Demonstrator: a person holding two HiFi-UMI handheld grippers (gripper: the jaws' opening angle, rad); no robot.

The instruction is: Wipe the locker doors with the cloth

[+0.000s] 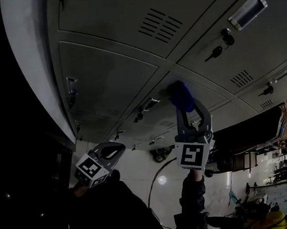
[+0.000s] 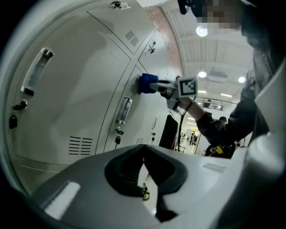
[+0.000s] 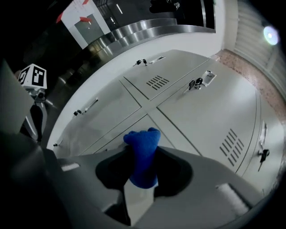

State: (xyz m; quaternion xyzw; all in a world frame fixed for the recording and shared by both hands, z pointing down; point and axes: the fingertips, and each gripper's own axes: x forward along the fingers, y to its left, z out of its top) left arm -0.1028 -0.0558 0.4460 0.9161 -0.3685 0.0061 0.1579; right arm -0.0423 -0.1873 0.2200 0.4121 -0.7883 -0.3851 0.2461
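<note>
Grey locker doors (image 1: 110,74) with vents, key locks and label holders fill the head view. My right gripper (image 1: 183,103) is shut on a blue cloth (image 1: 180,96) whose bunched end presses against a door near the seam where several doors meet. In the right gripper view the cloth (image 3: 143,154) stands up between the jaws, touching the door (image 3: 196,112). My left gripper (image 1: 112,151) hangs lower left, away from the doors, shut with nothing in it. The left gripper view shows its closed jaws (image 2: 144,163), and beyond them the cloth (image 2: 146,83) on the door (image 2: 80,98).
Keys hang in several locks (image 1: 216,51). Handles and label holders (image 1: 248,10) stick out from the doors. A white floor with a cable (image 1: 156,182) lies below, and benches with clutter (image 1: 277,175) stand at right. A dark opening (image 2: 167,132) adjoins the locker row.
</note>
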